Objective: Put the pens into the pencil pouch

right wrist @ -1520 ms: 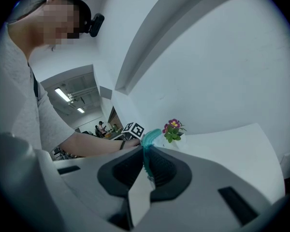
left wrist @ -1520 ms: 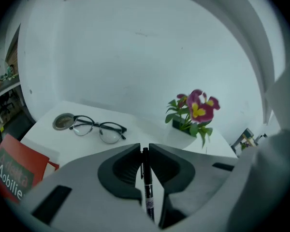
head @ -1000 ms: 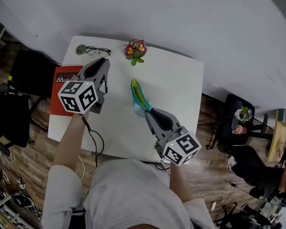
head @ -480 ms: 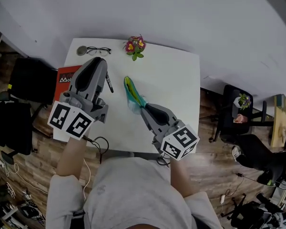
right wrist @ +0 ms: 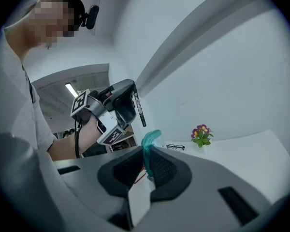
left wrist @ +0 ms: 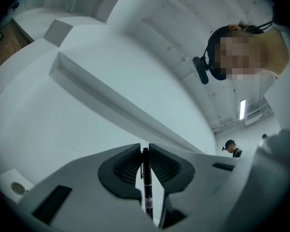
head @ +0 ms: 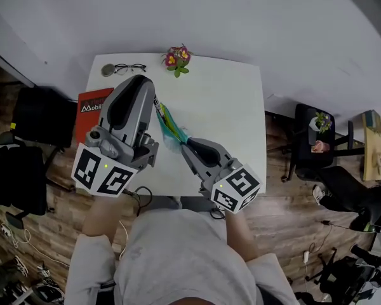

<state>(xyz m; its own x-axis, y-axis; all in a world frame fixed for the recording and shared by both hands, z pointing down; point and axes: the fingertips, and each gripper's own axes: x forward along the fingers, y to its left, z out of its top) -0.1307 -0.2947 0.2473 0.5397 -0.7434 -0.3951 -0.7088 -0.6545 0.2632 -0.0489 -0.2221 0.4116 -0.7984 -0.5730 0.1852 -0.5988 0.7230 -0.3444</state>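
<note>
A thin black pen (left wrist: 145, 178) is clamped upright between the pads of my left gripper (left wrist: 144, 151), which is raised and tilted upward toward the wall. In the head view this left gripper (head: 145, 84) hangs over the table's left part, and the pen (head: 157, 105) sticks out at its right side, just left of the pouch. My right gripper (head: 184, 142) is shut on the edge of the teal, green and yellow pencil pouch (head: 168, 124) and holds it up above the table. The pouch's teal rim (right wrist: 150, 140) rises between the right jaws, with the left gripper (right wrist: 120, 102) and its pen (right wrist: 139, 109) just above and beyond it.
The white table (head: 222, 107) stands against a white wall. Its far edge carries a small pot of flowers (head: 177, 58), a pair of glasses (head: 129, 68) and a round grey object (head: 108, 70). A red book (head: 89, 110) lies at the left edge. Office chairs stand on the wooden floor around it.
My left gripper has risen from the table with the pen, tilted upward and come right toward the pouch. My right gripper has carried the pouch left and a little nearer to the person.
</note>
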